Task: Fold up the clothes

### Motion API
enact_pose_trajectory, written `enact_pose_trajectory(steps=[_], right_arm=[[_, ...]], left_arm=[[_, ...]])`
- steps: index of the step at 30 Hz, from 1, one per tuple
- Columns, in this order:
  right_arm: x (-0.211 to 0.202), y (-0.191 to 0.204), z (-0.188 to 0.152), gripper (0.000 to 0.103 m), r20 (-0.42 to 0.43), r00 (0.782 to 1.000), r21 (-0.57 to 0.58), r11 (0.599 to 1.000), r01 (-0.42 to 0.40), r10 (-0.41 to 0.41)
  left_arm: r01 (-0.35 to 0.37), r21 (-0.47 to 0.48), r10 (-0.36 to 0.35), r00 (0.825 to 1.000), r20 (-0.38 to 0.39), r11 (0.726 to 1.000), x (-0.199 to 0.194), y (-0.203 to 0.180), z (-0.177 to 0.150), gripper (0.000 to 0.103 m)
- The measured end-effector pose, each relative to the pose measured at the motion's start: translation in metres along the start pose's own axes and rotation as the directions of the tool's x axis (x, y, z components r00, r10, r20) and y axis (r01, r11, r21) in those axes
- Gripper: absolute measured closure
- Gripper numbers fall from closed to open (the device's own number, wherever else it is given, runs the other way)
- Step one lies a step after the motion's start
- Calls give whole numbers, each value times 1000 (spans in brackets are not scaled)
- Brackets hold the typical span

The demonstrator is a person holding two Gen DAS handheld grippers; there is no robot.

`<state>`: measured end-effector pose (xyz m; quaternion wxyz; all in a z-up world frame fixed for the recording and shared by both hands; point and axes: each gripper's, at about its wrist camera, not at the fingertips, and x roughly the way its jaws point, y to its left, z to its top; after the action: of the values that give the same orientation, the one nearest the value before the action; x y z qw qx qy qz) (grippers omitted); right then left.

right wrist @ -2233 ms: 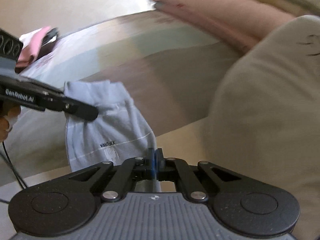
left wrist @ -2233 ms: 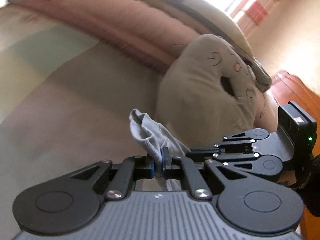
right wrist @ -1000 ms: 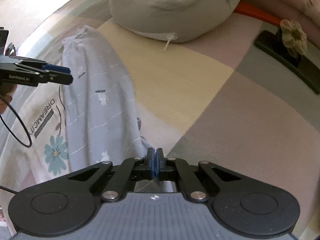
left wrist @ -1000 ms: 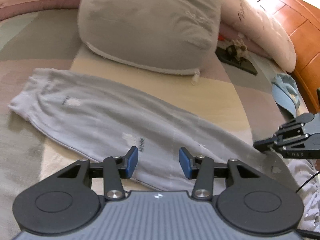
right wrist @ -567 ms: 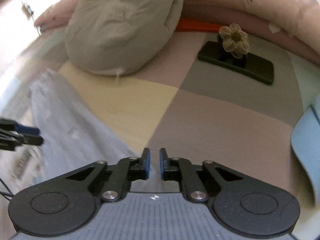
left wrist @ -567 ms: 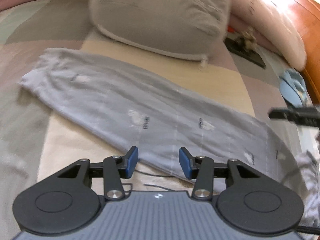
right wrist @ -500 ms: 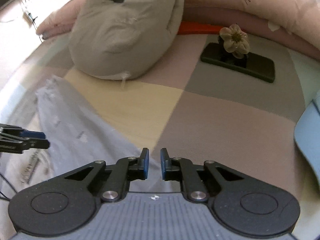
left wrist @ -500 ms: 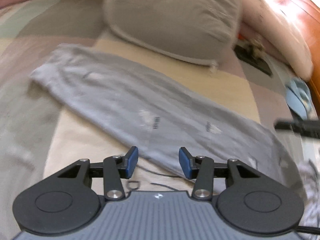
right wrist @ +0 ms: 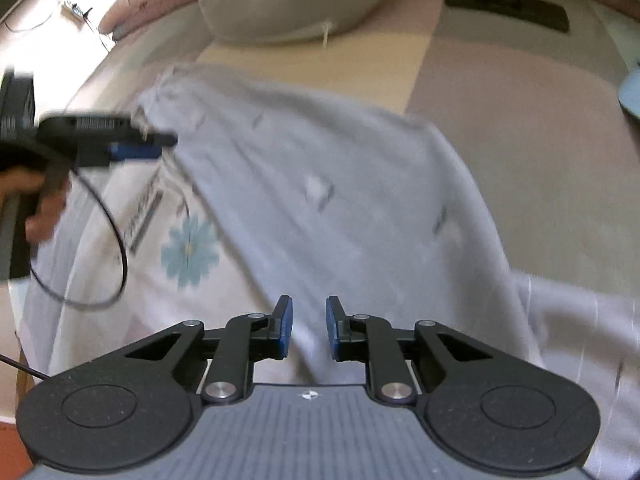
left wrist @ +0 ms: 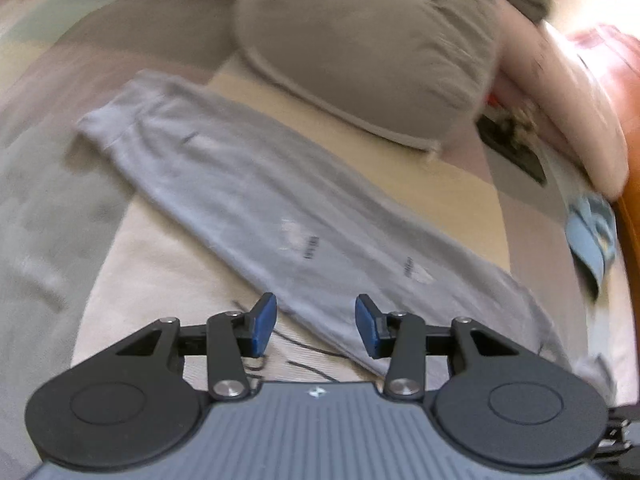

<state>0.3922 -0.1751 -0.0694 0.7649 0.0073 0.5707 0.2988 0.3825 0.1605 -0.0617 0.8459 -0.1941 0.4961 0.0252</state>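
Note:
A pale blue-grey sleeve (left wrist: pixel 280 208) of a garment lies stretched flat across the bed, running from upper left to lower right in the left wrist view. My left gripper (left wrist: pixel 316 326) hovers open just above its near edge, holding nothing. In the right wrist view the same blue-grey cloth (right wrist: pixel 320 184) spreads over a white shirt body with a blue flower print (right wrist: pixel 190 252). My right gripper (right wrist: pixel 308 328) is open above the cloth, empty. The left gripper (right wrist: pixel 132 146) shows at the left of that view, held by a hand (right wrist: pixel 36 208).
A large grey pillow (left wrist: pixel 360 48) lies beyond the sleeve, with a pink pillow (left wrist: pixel 560 100) to its right. A dark phone with a flower charm (right wrist: pixel 508 4) rests on the checked bedspread (right wrist: pixel 520 120). A light blue cloth (left wrist: pixel 592 236) sits near the wooden headboard (left wrist: pixel 630 208). A black cable (right wrist: pixel 100 240) loops over the shirt.
Both grippers let go of the sleeve and opened; it now lies flat on the bed. The right gripper opened wider and swung back over the garment. The left view shifted slightly right.

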Motion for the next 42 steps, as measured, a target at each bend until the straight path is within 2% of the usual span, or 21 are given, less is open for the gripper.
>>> enact_pose_trajectory(steps=[6, 10, 14, 19, 23, 25, 29, 33, 38, 42], right_arm=[[-33, -24, -11, 81, 50, 998, -11, 999, 34, -33], [-61, -59, -4, 73, 69, 997, -64, 998, 29, -25], [-75, -112, 6, 65, 11, 1000, -134, 991, -11, 12], [-72, -181, 27, 63, -104, 989, -126, 985, -116, 103], [-57, -208, 47, 60, -194, 963, -139, 966, -216, 188], [-48, -217, 54, 60, -231, 952, -153, 959, -239, 201], [-39, -242, 64, 63, -315, 902, -125, 930, -347, 295], [-34, -267, 70, 68, -350, 859, -40, 910, -413, 375], [-12, -254, 81, 67, -385, 807, -20, 870, -493, 448], [-2, -236, 87, 67, -423, 776, -45, 845, -533, 467]], left_arm=[[-28, 171, 31, 999, -17, 985, -3, -41, -10, 59], [-39, 283, 48, 999, -26, 958, -7, -69, -18, 59], [-29, 378, 47, 998, -37, 925, -13, -103, -33, 57], [-22, 472, 47, 998, -43, 881, -18, -144, -54, 54], [-7, 475, 39, 998, -57, 880, -14, -174, -70, 54], [13, 477, 24, 997, -71, 879, -12, -186, -78, 54], [44, 479, 8, 994, -106, 877, -7, -204, -88, 54], [60, 470, -3, 993, -121, 881, -3, -212, -93, 54], [71, 446, -18, 992, -123, 892, 5, -222, -91, 54], [73, 472, -17, 992, -122, 879, 9, -231, -88, 54]])
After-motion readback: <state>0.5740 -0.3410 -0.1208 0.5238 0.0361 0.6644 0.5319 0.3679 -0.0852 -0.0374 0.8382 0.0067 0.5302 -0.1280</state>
